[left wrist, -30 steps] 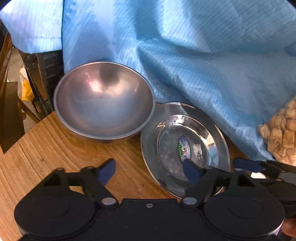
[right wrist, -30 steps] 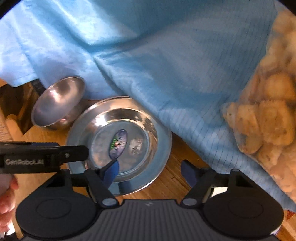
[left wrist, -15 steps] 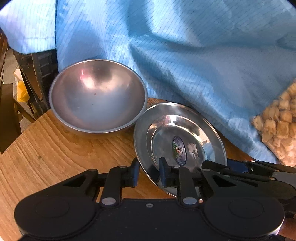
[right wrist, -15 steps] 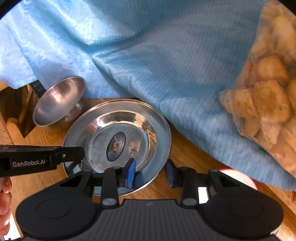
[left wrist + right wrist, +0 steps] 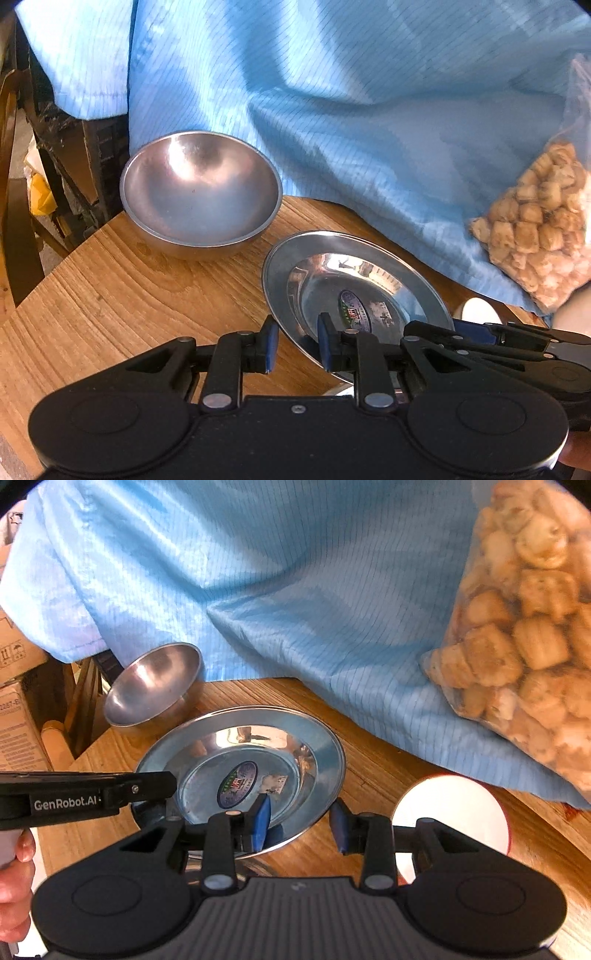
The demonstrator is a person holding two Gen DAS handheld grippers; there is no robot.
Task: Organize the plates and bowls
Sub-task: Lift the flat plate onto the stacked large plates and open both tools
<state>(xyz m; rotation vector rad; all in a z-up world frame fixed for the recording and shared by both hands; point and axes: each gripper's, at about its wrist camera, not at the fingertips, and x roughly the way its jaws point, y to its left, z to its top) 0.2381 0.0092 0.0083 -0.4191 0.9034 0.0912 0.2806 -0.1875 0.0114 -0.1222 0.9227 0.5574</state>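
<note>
Steel on both sides of the job: we hold the plate by its rim with both grippers at once, which we judge is to lift it level and steady off the wooden table without it tipping. Our left gripper has just been closing, and its blue pads now pinch the plate's near-left rim, one pad outside and below the edge, the other inside on the dish. Our right gripper has just been closing too; its left pad rests inside the plate over the near rim, while its right pad stands outside, and it seems to us to grip that edge, though the contact on the outer pad is hard to see. The plate sits tilted, its near edge raised between the fingers, its far edge towards the blue cloth. The bowl stands apart on the table's far-left corner, probably the plate's partner for stacking. A bag of snacks lies at right.
</note>
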